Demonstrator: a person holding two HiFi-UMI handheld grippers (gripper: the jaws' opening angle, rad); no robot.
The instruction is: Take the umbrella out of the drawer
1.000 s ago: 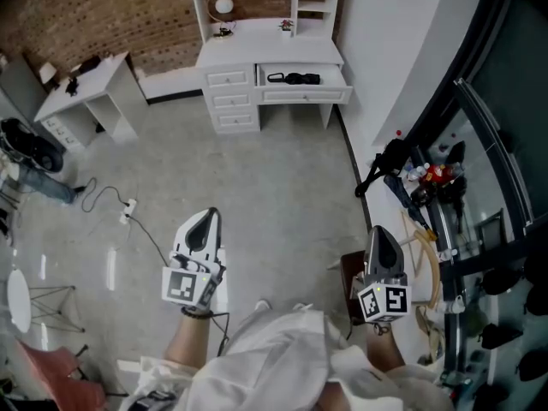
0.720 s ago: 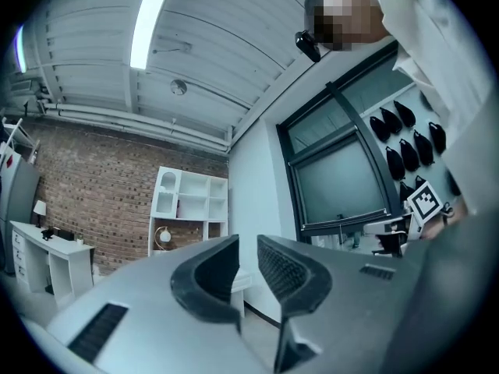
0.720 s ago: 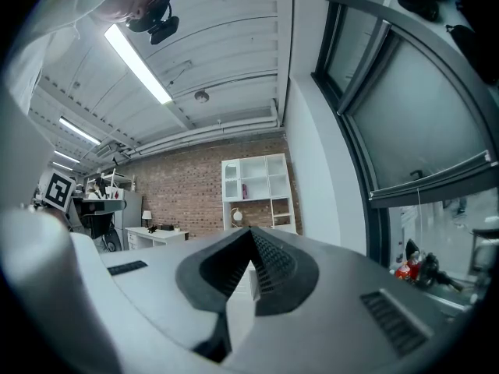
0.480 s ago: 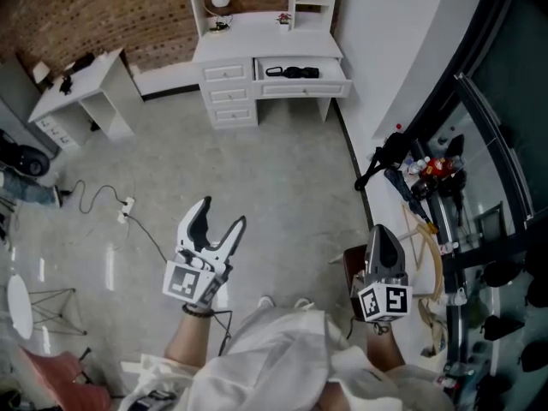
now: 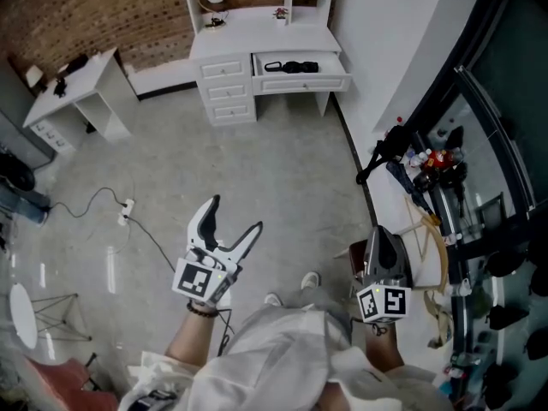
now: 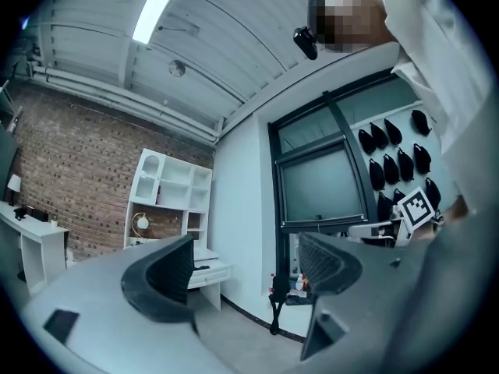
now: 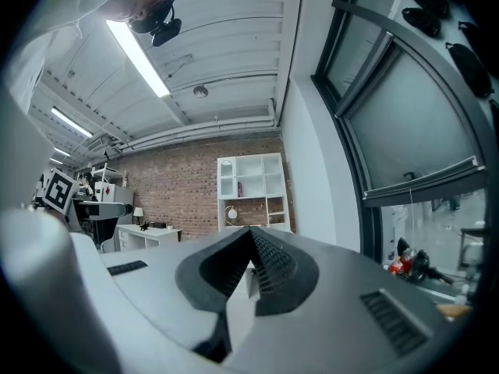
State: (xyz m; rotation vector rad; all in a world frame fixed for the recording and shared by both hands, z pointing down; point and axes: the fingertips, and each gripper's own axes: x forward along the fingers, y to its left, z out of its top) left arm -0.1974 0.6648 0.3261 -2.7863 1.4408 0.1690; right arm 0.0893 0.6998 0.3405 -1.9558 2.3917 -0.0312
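A black folded umbrella lies in the pulled-out drawer of a white desk at the far wall. I stand several steps away from it. My left gripper is held level at lower left, its jaws opening wide with nothing between them. In the left gripper view the desk and its drawer show small between the two jaws. My right gripper hangs at lower right, jaws pressed together and empty. Its own view shows the shut jaws in front of the white shelf unit.
A second white desk stands at the far left by the brick wall. A power strip and cable lie on the grey floor. A cluttered table with a black tripod runs along the right. A brown stool is beside my right gripper.
My left gripper's jaws have gone from shut to wide open. I have stepped forward, so the desk sits a little higher in the head view. The right gripper stays shut.
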